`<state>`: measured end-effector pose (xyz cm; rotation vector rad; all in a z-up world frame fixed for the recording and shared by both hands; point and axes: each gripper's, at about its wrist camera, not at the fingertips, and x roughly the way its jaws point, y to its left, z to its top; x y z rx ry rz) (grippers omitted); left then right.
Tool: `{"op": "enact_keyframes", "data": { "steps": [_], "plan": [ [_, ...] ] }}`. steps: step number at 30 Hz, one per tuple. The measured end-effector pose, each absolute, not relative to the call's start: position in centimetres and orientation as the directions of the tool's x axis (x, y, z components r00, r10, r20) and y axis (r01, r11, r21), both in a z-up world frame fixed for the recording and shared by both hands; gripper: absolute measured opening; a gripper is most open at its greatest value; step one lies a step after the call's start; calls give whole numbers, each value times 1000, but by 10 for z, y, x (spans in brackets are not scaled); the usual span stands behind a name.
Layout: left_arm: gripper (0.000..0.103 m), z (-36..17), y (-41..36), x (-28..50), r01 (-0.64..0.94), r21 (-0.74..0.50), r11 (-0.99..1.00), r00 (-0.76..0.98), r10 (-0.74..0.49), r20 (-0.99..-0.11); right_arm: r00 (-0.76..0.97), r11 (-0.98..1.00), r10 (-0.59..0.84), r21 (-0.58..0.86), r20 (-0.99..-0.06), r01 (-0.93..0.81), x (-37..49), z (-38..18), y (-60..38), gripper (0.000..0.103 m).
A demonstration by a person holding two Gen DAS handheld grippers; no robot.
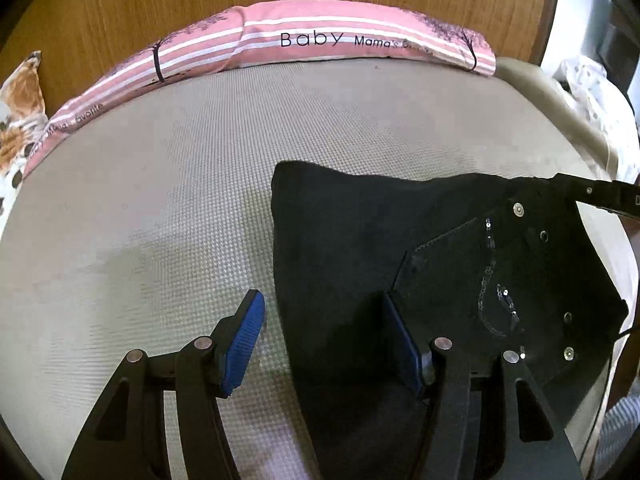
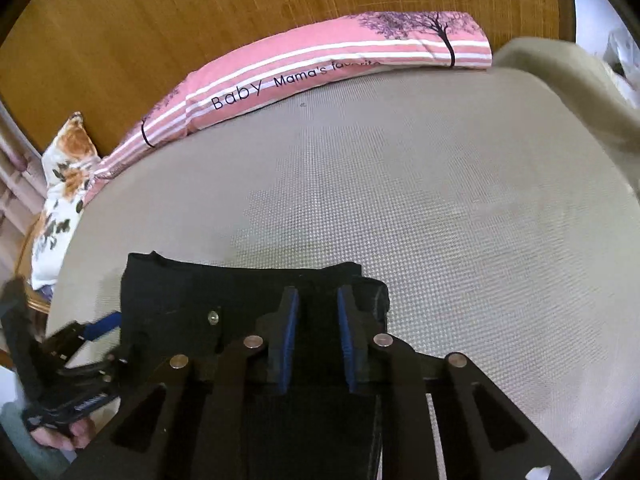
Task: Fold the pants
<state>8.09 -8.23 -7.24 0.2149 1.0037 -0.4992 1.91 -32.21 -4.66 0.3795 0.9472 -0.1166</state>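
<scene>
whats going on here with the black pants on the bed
A person with a gripper in each hand is folding black pants on a beige mattress. The right gripper sits over the fabric, jaws narrow. The left gripper is open, straddling the pants' edge.

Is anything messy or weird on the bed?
Not really. The black pants lie bunched near the front edge of the bed, only partly folded, with a little chain hanging loose by the pocket. The pink pillow lies neatly along the headboard. Nothing looks spilled or broken.
</scene>
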Motion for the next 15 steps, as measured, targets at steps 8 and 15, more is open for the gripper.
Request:
{"op": "enact_keyframes", "data": {
  "steps": [8, 15],
  "plan": [
    [62, -69, -85, 76, 493, -30, 869, 446, -282, -849, 587, 923, 76, 280, -806, 265, 17, -46, -321, 18],
    [62, -66, -81, 52, 496, -13, 868, 449, -270, -852, 575, 912, 97, 304, -812, 275, -1, -46, -316, 22]
  ]
}}
